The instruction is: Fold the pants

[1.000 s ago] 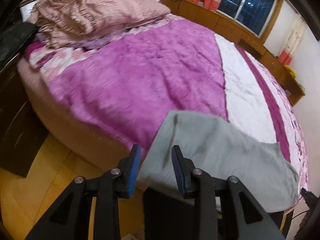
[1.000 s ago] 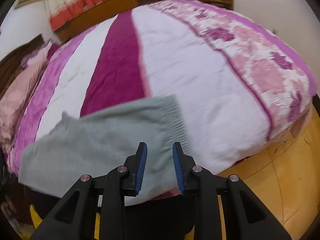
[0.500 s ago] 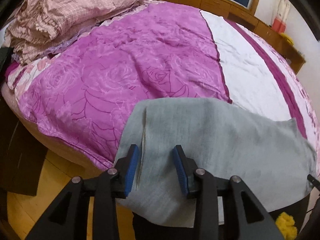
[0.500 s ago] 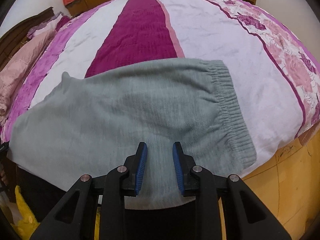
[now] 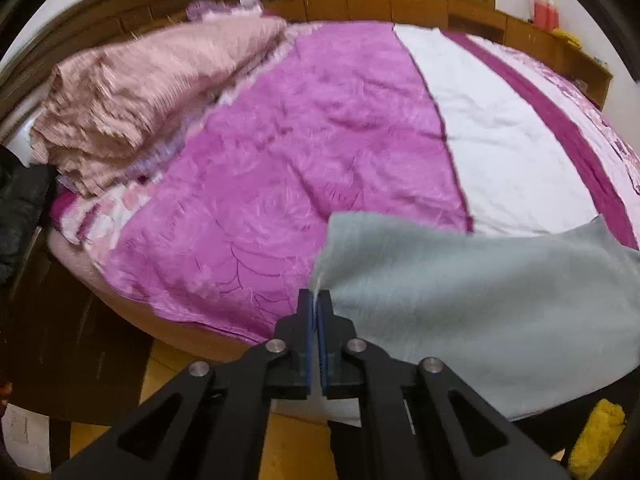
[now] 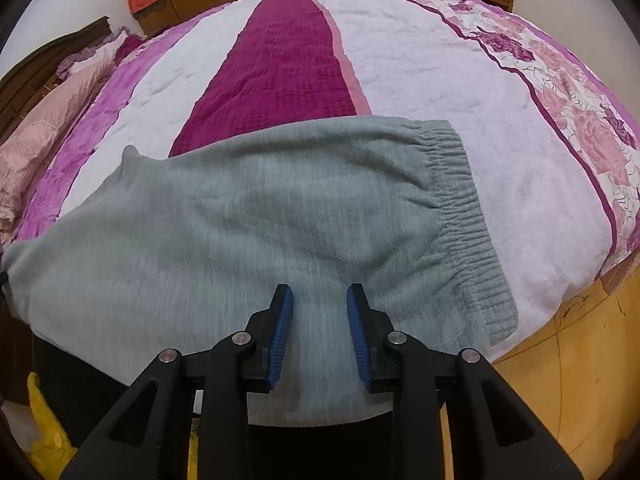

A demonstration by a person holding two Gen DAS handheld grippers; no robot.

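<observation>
Grey fleece pants (image 6: 256, 232) lie across the near edge of the bed, elastic waistband (image 6: 468, 216) to the right. In the left wrist view the pants (image 5: 480, 304) fill the lower right, their leg end lifted. My left gripper (image 5: 318, 300) is shut on the leg-end edge of the pants. My right gripper (image 6: 319, 308) is open, its blue pads either side of the cloth near the pants' near edge, just left of the waistband.
The bed has a pink, white and magenta striped cover (image 6: 280, 52). A crumpled pink quilt (image 5: 152, 92) lies at the head end. Wooden floor (image 6: 568, 376) lies below the bed edge. Wooden cabinets (image 5: 420, 0) line the far wall.
My left gripper has shut on the leg-end edge of the pants and lifted it. My right gripper stays open, hardly moved over the pants since half a second ago.
</observation>
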